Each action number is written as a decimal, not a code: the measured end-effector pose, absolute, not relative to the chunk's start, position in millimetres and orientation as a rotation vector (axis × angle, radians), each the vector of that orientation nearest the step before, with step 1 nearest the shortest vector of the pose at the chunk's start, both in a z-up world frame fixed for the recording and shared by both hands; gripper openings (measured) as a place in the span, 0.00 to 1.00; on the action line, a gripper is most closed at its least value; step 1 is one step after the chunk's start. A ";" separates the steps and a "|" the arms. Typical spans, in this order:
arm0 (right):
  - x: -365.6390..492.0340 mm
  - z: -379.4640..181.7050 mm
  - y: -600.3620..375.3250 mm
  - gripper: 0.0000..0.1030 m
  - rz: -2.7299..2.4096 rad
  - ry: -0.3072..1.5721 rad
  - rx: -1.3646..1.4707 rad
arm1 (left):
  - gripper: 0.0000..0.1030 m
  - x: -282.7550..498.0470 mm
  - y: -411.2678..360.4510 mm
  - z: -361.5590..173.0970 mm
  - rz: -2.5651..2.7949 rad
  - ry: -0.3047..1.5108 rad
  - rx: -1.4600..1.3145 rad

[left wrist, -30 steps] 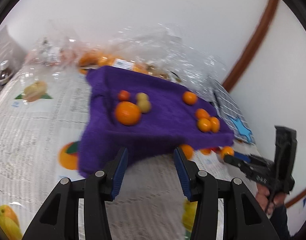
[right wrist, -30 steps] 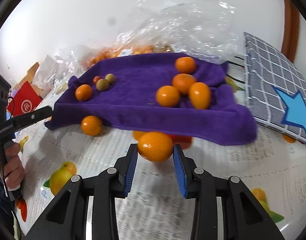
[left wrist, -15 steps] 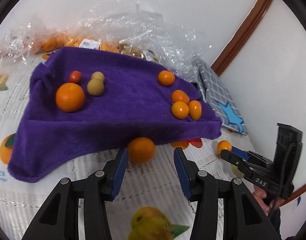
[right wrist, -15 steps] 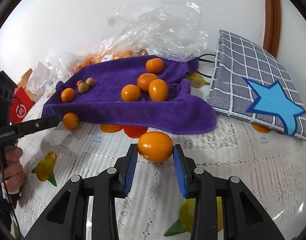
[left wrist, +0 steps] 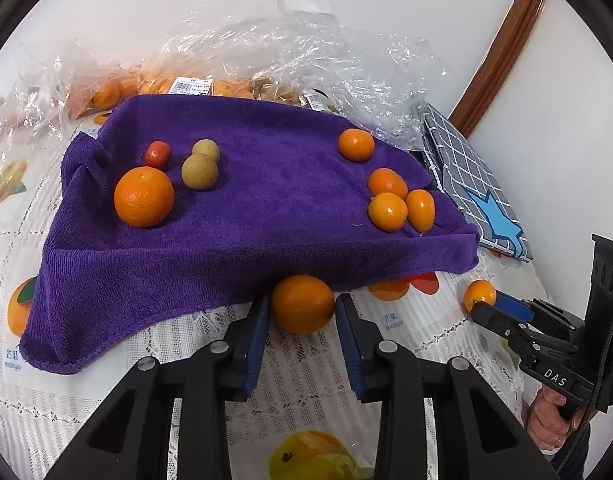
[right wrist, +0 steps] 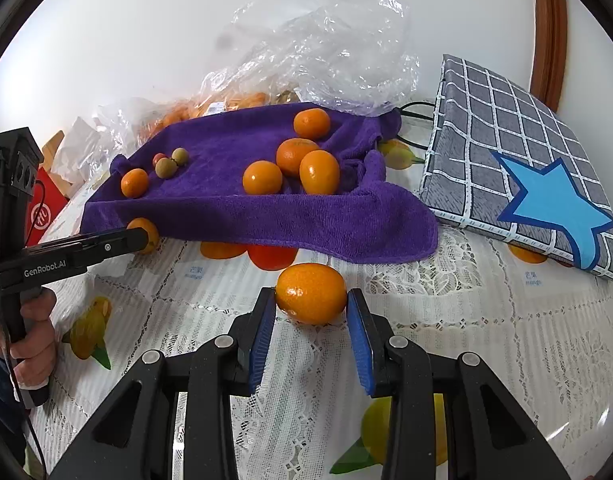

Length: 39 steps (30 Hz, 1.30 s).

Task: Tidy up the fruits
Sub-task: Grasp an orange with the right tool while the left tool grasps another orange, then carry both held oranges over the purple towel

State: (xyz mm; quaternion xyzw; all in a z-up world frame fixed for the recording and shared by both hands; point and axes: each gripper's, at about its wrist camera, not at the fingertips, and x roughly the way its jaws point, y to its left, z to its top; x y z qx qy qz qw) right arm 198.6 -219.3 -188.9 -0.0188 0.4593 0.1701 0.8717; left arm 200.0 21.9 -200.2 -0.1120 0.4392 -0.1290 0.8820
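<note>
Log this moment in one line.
left gripper: jaws just closing onto round orange | right gripper: shut on oval orange

I seem to be at home, at a counter under a lace cloth printed with fruit, with a purple towel, crumpled shop bags of oranges, a star-patched cushion and a wood-trimmed white wall.

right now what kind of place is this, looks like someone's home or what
Most likely a table at home, set against a white wall. A lace tablecloth printed with fruit covers it, crumpled shop bags of fruit with price labels sit at the back, and loose oranges lie on a purple towel.
</note>
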 end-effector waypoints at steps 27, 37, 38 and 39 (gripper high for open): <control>194.3 -184.1 -222.8 0.35 0.393 0.926 0.026 | 0.31 181.0 27.3 -170.3 -0.285 0.724 -0.264; 192.9 -182.7 -225.6 0.35 0.378 0.911 0.043 | 0.31 177.4 32.7 -165.1 -0.271 0.690 -0.286; 192.7 -182.5 -225.8 0.35 0.374 0.910 0.045 | 0.31 177.3 33.0 -165.0 -0.269 0.688 -0.289; 192.8 -182.3 -225.9 0.35 0.369 0.911 0.047 | 0.31 177.0 34.0 -164.6 -0.266 0.686 -0.292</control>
